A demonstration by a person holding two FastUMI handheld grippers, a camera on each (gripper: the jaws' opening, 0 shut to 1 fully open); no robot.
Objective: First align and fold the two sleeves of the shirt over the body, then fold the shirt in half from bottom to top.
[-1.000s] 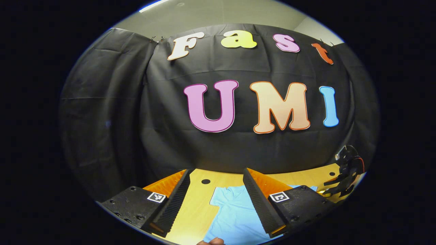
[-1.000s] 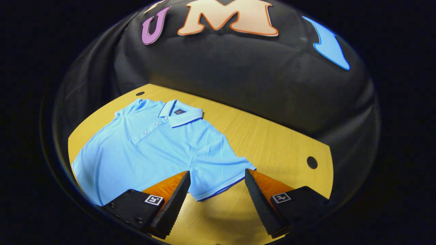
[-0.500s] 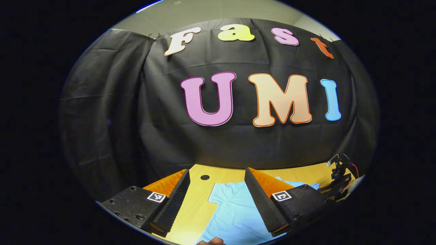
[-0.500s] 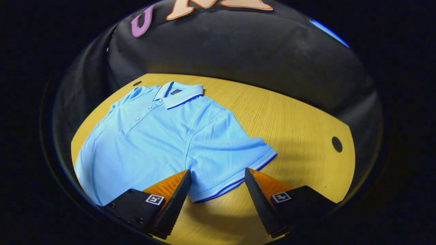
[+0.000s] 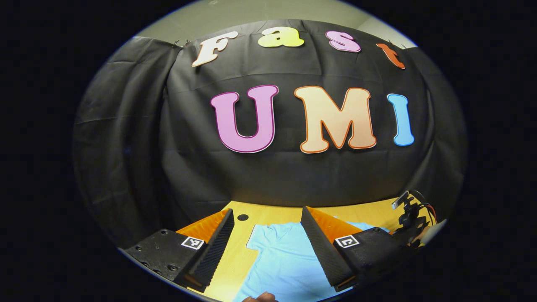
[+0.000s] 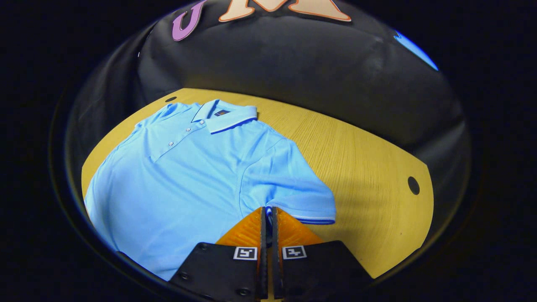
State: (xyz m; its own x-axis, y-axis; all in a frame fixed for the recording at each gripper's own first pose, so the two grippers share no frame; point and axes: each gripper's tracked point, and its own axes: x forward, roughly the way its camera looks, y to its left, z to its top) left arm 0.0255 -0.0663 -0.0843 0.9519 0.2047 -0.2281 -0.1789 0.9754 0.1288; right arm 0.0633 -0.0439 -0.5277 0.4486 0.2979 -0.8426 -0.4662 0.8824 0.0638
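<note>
At sleeve (image 6: 293,197) hem, right gripper (image 6: 267,212) now closed

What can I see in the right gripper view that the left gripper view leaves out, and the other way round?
Right gripper view: the shirt's collar and button placket, and the right claw pinched shut on the hem of the sleeve nearest it.

Left gripper view: the left claw with its jaws wide apart above the fabric, gripping nothing, a fingertip at the bottom edge, and the other gripper's body with cables at the far right.

Both: the light blue shirt lying flat on the wooden table, with the black cloth wall behind.
</note>
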